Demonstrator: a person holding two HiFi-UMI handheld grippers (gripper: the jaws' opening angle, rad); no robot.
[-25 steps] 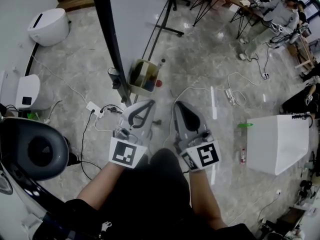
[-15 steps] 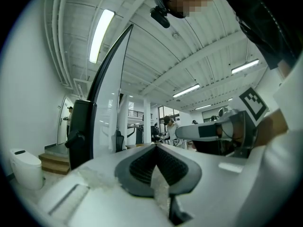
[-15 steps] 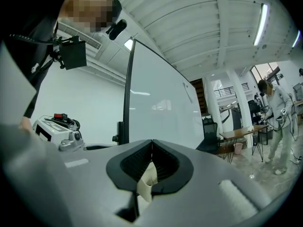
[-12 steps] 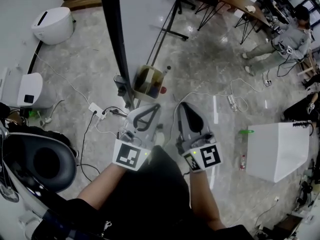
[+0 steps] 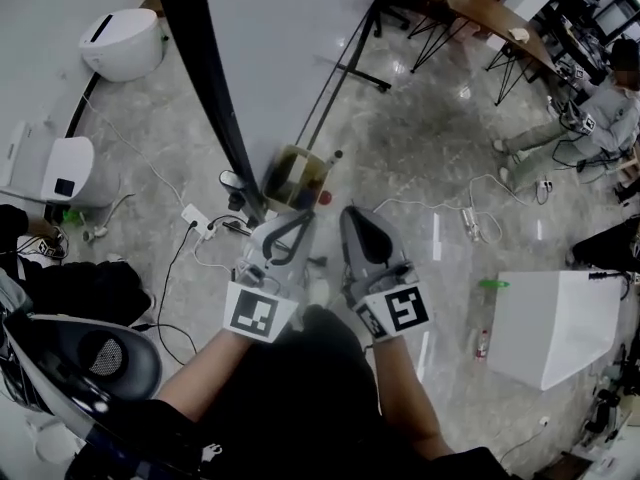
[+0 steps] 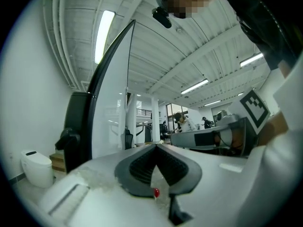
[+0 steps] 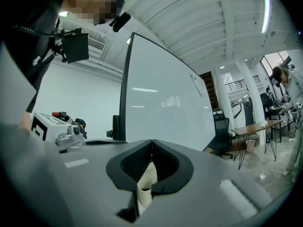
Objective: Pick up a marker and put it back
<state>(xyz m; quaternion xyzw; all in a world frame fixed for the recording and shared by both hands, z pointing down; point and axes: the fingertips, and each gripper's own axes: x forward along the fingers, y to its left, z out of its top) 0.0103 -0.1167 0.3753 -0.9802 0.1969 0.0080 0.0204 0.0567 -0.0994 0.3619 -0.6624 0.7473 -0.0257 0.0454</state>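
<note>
The person stands over a grey marbled floor (image 5: 420,158), a grey two-jaw tool in each hand, both pointing away from the body. The left tool (image 5: 302,216) is clenched. In the left gripper view its dark ribbed pads meet at the tip (image 6: 156,146) with nothing between them. The right tool (image 5: 350,212) is likewise clenched and empty, its pads pressed together along one seam (image 7: 151,141). The two tools sit side by side, close but apart, each with a black-and-white marker cube at the wrist end.

Just beyond the tips sits an olive-yellow open holder (image 5: 283,173), next to the foot of a large white whiteboard on a black frame (image 5: 280,38). Dark contents fill the holder, too blurred to tell apart. A slim marker with a dark tip (image 5: 333,158) leans out past its far right rim. A small red round cap (image 5: 322,197) sits at the holder's near right corner, and it shows again as a red dot low in the gap behind the left tool's pads (image 6: 156,192).

On the floor to the left lie a white power strip (image 5: 195,218) and trailing cables. A white box (image 5: 550,313) stands to the right, with a green-topped bottle (image 5: 491,284) beside it. At the far right, another person (image 5: 605,118) stands near wooden desks.
</note>
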